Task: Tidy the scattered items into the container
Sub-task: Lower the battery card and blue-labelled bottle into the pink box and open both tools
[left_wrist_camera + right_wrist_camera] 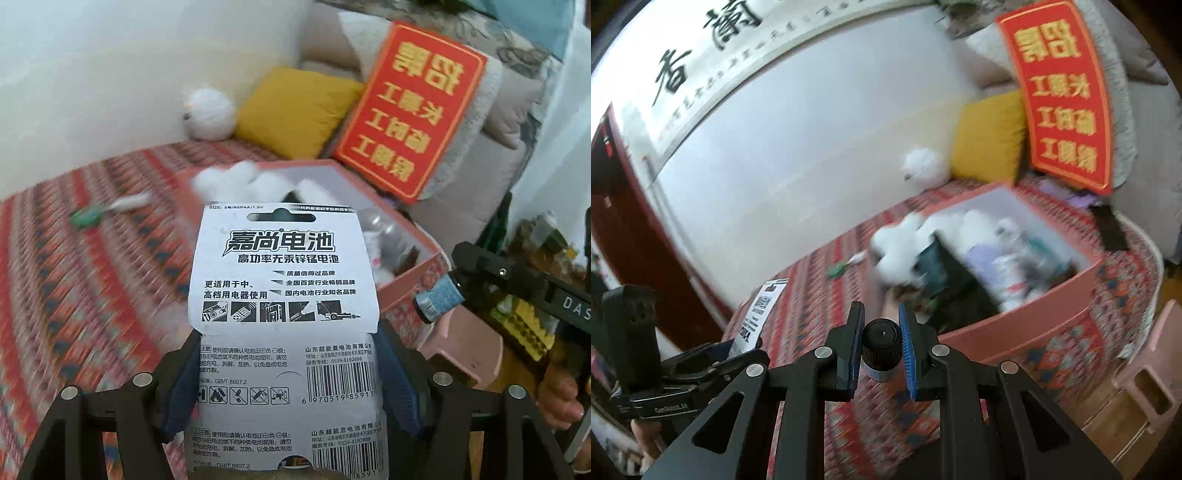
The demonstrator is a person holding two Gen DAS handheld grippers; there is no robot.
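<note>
My left gripper (286,343) is shut on a white battery pack card (284,295) printed with black text, held upright above the patterned cloth. My right gripper (881,325) is shut on a small dark bottle (881,345) with a black cap and pale label; the same bottle (437,301) shows at the right of the left wrist view. The pink box (1027,325) lies ahead of both, holding white fluffy stuff (908,243), a dark item and other pieces. A small green item (86,218) with a white piece lies on the cloth, left of the box.
A red patterned cloth (74,295) covers the surface. A yellow cushion (299,110), a red sign with gold characters (410,110) and a white ball (210,114) sit behind the box against the wall. A pink stool (1145,376) stands at the right.
</note>
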